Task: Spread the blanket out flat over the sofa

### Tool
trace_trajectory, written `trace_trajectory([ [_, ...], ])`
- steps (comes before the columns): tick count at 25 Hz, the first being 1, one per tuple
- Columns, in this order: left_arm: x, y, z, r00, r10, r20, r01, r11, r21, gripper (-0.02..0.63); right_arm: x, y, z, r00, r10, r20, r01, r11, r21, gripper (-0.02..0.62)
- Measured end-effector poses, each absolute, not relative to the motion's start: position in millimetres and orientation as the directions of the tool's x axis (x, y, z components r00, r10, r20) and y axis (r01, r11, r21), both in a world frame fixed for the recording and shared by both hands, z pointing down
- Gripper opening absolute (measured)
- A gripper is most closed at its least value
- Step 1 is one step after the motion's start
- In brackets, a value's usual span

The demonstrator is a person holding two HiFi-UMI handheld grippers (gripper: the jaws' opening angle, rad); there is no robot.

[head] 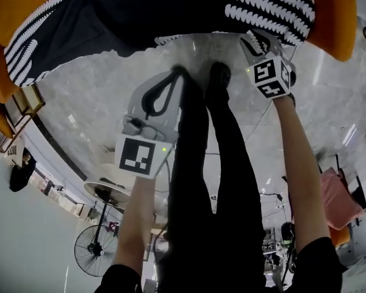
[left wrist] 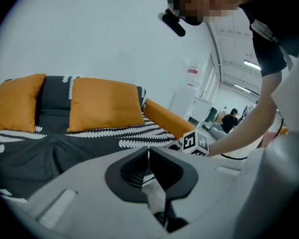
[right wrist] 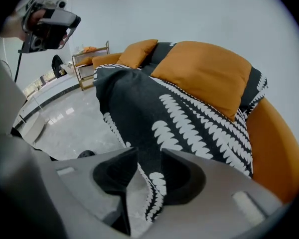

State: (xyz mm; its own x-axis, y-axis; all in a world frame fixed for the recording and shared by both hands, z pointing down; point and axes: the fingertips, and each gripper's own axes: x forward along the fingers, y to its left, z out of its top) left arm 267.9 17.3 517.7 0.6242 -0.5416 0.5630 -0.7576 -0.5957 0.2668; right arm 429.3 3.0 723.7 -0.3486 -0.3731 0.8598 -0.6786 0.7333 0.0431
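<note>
A pale marble floor [right wrist: 65, 126] spreads in front of the orange sofa [right wrist: 274, 148]. The blanket [right wrist: 139, 103], dark grey with rows of white leaf-shaped marks, lies over the sofa's seat and runs up its backrest. It is not flat: it bunches in soft folds on the seat, and one edge hangs off the sofa's front towards the floor. Two orange cushions lean against the sofa's back on top of the blanket, one large [right wrist: 204, 73] and one further along [right wrist: 137, 53]. The person's dark-trousered legs [head: 213, 163] stand just in front of the sofa. A low open shelf [right wrist: 92, 59] stands beyond the sofa's far end, and a standing fan [head: 96, 249] is well away from the sofa, behind the person. The right gripper [right wrist: 149, 154] is at the sofa's front with its jaws wide apart; the blanket's hanging edge passes loosely between them. The left gripper [left wrist: 149, 151], held before the sofa, has its jaws together on nothing.
</note>
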Motion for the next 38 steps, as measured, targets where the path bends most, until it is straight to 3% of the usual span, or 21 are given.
trace_trajectory([
  [10,275,14,544,0.613,-0.548,0.569,-0.759,-0.608,0.232,0.012,456,-13,779,-0.209,-0.409,0.888,-0.62,0.758,0.203,0.144],
  [21,273,18,549,0.628,-0.521,0.578,-0.738,-0.635,0.23,0.012,454,-16,788,-0.159,-0.411,0.898,-0.554,0.79,0.263,0.017],
  [38,273,32,535,0.647,-0.509,0.567,-0.722,-0.648,0.243,0.012,454,12,768,-0.161,-0.344,0.925,-0.525,0.824,0.215,0.009],
])
